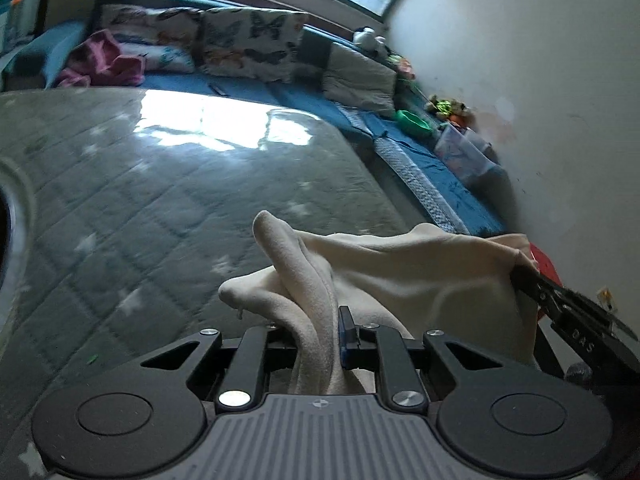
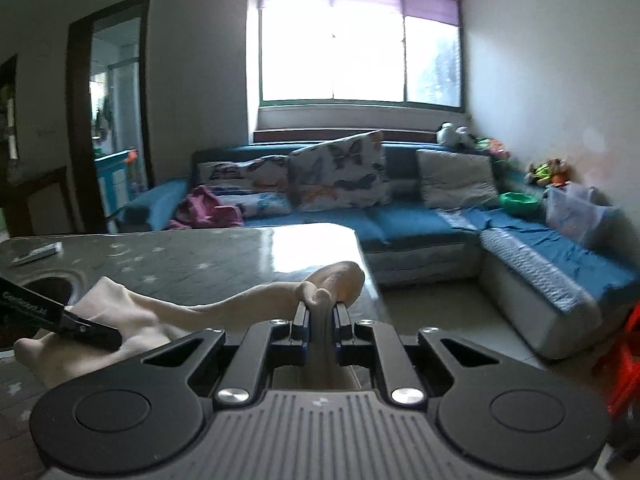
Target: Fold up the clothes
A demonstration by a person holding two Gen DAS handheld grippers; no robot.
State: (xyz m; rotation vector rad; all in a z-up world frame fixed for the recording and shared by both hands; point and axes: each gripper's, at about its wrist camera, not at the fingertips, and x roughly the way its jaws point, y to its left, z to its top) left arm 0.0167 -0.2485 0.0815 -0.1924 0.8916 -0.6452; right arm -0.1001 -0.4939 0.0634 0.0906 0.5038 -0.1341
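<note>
A cream garment (image 1: 384, 268) hangs stretched between my two grippers above a grey quilted, star-patterned table (image 1: 160, 184). My left gripper (image 1: 320, 328) is shut on one bunched edge of it. My right gripper (image 2: 320, 316) is shut on another bunched edge of the garment (image 2: 240, 304). In the left wrist view the right gripper (image 1: 524, 272) comes in from the right, clamped on the cloth's far corner. In the right wrist view the left gripper (image 2: 104, 336) comes in from the left, clamped on the cloth over the table (image 2: 180, 256).
A blue corner sofa (image 2: 420, 220) with butterfly cushions (image 2: 340, 172), pink clothing (image 2: 204, 208), a green bowl (image 2: 518, 202) and toys stands behind the table under a bright window. A round hole (image 2: 52, 284) is in the table at left. A red stool (image 2: 624, 360) stands at right.
</note>
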